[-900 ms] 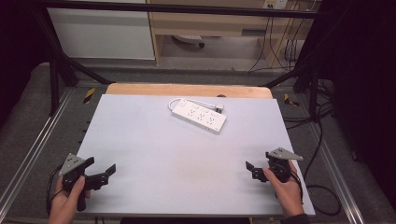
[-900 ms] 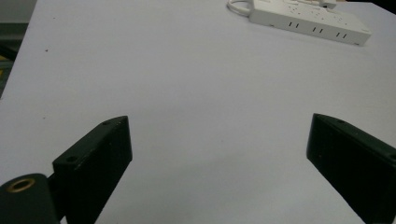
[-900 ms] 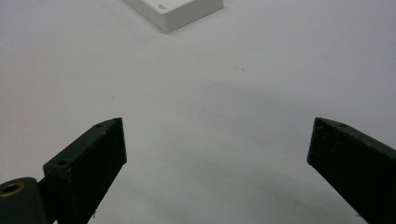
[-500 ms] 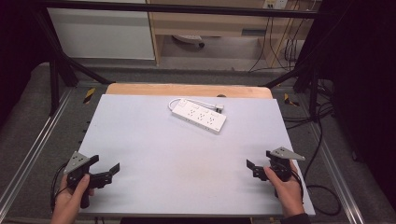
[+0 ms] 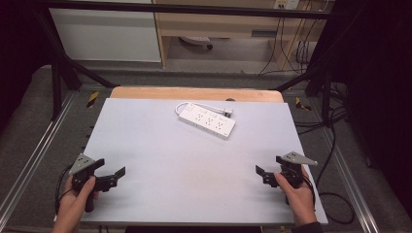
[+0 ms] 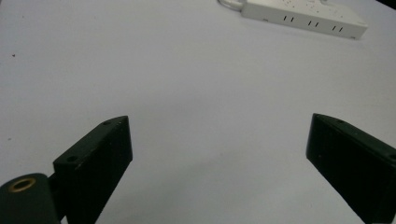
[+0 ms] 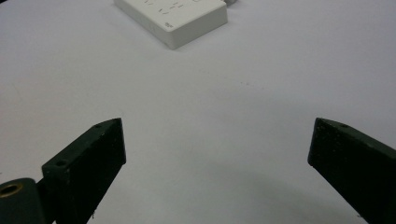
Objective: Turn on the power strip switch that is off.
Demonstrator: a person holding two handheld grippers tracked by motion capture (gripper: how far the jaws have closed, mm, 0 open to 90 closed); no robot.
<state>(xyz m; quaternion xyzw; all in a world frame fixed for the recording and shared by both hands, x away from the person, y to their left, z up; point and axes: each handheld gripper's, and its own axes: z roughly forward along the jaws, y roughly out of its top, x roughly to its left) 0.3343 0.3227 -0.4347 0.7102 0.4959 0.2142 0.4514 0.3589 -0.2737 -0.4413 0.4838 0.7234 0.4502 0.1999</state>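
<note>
Both grippers matte black: left gripper, right gripper. Grey three-cornered plate on top of each. Black cable trails off each; brass-ringed hole beside a jaw.

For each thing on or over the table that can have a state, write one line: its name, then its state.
power strip: lying flat at the far middle of the table, sockets up and vacant, untouched
left gripper: open, nothing between the jaws
right gripper: open, nothing between the jaws
</note>
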